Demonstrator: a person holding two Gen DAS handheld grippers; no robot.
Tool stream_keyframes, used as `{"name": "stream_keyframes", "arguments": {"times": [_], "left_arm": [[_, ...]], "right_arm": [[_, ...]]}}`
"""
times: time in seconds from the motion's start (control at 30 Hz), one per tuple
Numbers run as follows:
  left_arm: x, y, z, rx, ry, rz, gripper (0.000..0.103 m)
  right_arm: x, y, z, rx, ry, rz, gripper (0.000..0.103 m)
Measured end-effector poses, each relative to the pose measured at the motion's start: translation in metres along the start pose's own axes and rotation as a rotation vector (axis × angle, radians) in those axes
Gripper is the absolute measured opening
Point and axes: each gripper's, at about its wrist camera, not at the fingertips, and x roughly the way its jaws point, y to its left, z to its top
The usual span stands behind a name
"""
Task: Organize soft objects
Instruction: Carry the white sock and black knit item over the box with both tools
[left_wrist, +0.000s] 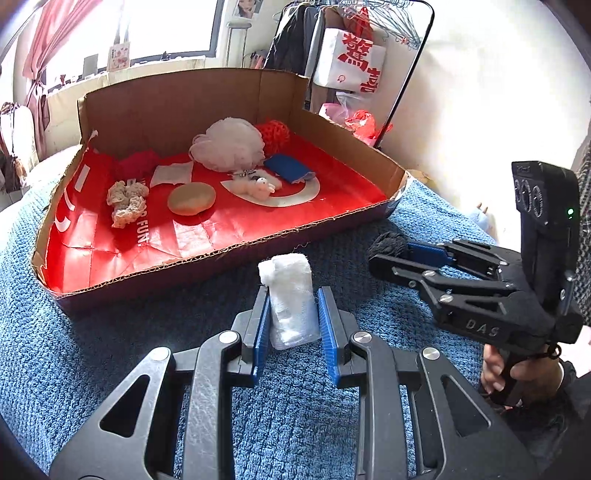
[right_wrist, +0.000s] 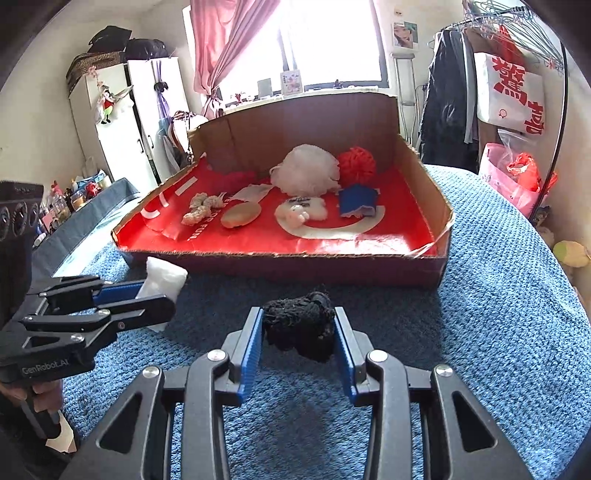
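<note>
Most soft things already lie in the box (left_wrist: 332, 127), filling the upper centre of both views. Two remain outside it, over the blue blanket (left_wrist: 110, 350). The left gripper (left_wrist: 291, 321) is closed on a white gauze roll (left_wrist: 290, 299) at lower centre; the right gripper (right_wrist: 299, 332) pinches a black yarn ball (right_wrist: 299, 325).

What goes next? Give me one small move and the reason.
Probably carry the white cloth roll forward over the cardboard box rim. The left claw is shut on it, the right claw on the black yarn ball, and both sit on the blue blanket outside the box.
</note>
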Motion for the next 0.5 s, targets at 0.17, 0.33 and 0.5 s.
{"name": "stream_keyframes", "arguments": {"times": [0.17,0.33,0.5], "left_arm": [[-0.004,-0.002,-0.004,-0.007,-0.006,-0.010,0.024],[-0.005,-0.004,-0.005,-0.009,-0.009,-0.017,0.024],[-0.008,-0.005,-0.004,-0.006,-0.021,-0.023,0.024]], "right_arm": [[0.004,0.009,-0.006,-0.011,0.012,0.009,0.039],[0.003,0.014,-0.009,-0.029,0.015,0.012,0.040],[0.003,0.012,-0.011,-0.020,0.011,0.007,0.040]]}}
